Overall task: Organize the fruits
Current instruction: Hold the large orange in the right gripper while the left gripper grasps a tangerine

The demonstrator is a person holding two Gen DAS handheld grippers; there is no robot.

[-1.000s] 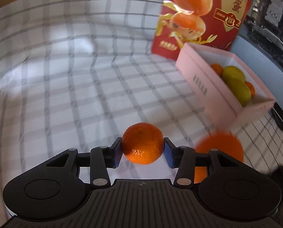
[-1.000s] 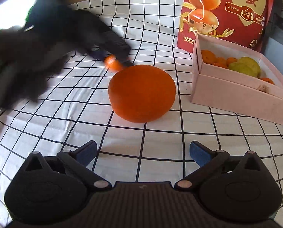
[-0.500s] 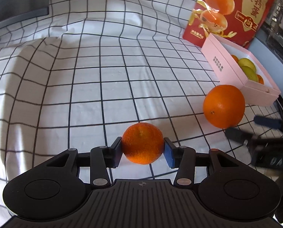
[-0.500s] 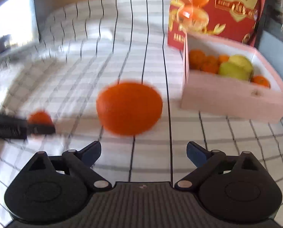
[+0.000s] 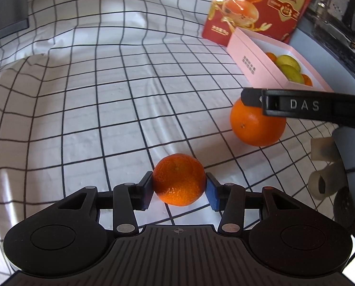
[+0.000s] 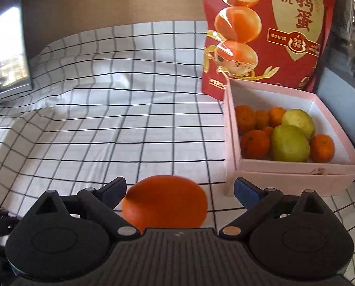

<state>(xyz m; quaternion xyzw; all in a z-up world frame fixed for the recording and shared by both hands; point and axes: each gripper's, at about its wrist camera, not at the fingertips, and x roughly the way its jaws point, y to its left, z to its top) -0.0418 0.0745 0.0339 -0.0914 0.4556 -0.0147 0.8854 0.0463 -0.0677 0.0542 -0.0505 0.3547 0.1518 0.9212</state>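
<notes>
My left gripper (image 5: 179, 186) is shut on a small mandarin (image 5: 179, 183), held just above the checked cloth. A large orange (image 5: 257, 128) lies on the cloth to its right, in front of the pink box (image 5: 251, 66). In the right wrist view this orange (image 6: 164, 206) sits between the fingers of my open right gripper (image 6: 180, 190). The left pad is close beside the orange and the right pad stands clear of it. One finger of the right gripper (image 5: 284, 106) reaches across the orange's top. The pink box (image 6: 296, 174) holds several mandarins and two yellow-green fruits (image 6: 289, 143).
A tall red snack bag (image 6: 261, 31) stands right behind the box. A dark screen (image 6: 6, 52) sits at the far left on the rumpled checked cloth (image 6: 129, 119). Grey equipment lines the right edge beyond the box.
My right gripper has moved forward and up, so the large orange now lies between its fingers. The left gripper, still holding the mandarin, has swung away to the orange's left.
</notes>
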